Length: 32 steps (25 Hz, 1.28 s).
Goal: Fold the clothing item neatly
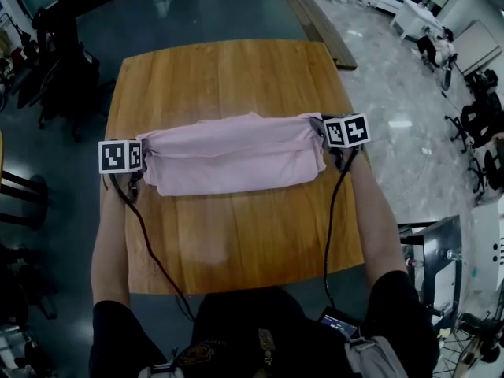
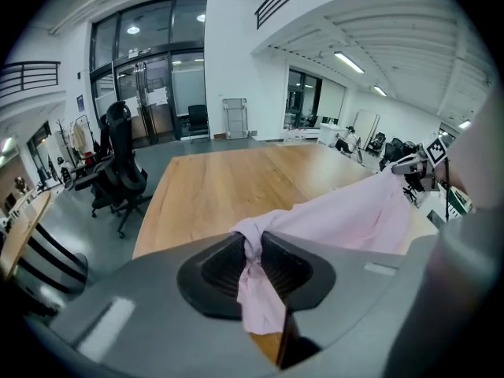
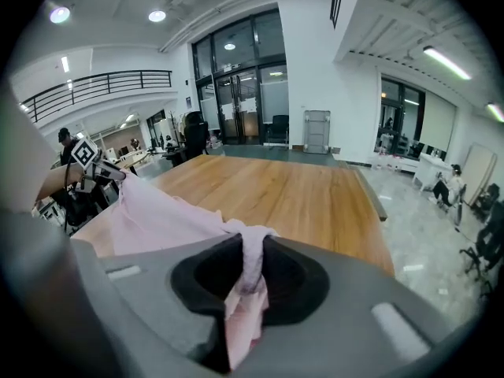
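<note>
Holding one pink garment (image 1: pixel 236 157) stretched between two grippers
Left gripper (image 1: pixel 143 162) and right gripper (image 1: pixel 324 136) each clamped an edge; one wooden table (image 1: pixel 228 73), grey floor (image 1: pixel 197 10)

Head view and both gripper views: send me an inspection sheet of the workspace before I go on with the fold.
Surface: wooden table, bare apart from the garment.
Job's things: pink garment, a wide band across the table's middle, spanning between both grippers.
Clutter: nothing seen on the table.
Grippers: left gripper shut on the garment's left end; right gripper shut on its right end.
Cables: left cable and right cable, both black, run back towards the person, clear of the garment.
Surroundings: office chair, glass doors, more chairs off to the side.
</note>
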### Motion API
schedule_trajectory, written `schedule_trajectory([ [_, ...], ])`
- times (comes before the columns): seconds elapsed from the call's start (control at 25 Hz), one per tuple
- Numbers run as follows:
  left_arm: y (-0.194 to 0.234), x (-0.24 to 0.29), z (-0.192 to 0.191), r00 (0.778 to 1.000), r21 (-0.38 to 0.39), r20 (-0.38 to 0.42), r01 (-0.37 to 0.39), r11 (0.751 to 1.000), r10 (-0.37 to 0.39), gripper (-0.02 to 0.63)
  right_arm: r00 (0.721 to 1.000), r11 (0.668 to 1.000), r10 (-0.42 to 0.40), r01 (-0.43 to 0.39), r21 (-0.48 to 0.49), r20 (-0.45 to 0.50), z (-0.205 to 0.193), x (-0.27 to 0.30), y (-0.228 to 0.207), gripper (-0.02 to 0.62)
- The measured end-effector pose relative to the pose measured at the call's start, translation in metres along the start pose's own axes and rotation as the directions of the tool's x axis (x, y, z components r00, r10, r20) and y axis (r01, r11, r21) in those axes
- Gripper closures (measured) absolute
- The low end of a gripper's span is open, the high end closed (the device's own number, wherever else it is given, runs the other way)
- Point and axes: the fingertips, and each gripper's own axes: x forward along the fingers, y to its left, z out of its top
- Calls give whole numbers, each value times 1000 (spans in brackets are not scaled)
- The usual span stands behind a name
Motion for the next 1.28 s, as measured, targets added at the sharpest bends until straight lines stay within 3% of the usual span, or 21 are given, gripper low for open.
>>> schedule_trajectory([
  [0.32,24,106,15,998,-7,-56,-14,1000,13,538,997,999,-33,34,11,-76,7,89,-38,534],
  [0.52,38,147,12,997,11,-74,-33,999,33,537,993,999,-48,47,-13,-107,12,133,-53,531],
  [0.64,43,162,10,998,-17,-62,-32,999,31,537,989,997,-68,62,-43,-129,13,154,-59,529],
  [0.8,46,164,12,1000,-60,-25,-17,998,16,527,988,994,-93,86,-62,-124,8,173,-57,511],
  [0.92,52,158,15,1000,-72,-5,-20,997,20,465,991,992,-123,120,-46,-57,16,168,-63,400],
  [1.04,58,145,20,999,-74,25,-42,996,44,417,993,993,-121,121,-19,-10,26,156,-65,394],
  [1.28,62,108,29,992,-114,104,-54,992,66,401,985,988,-155,155,10,69,45,119,-70,394],
])
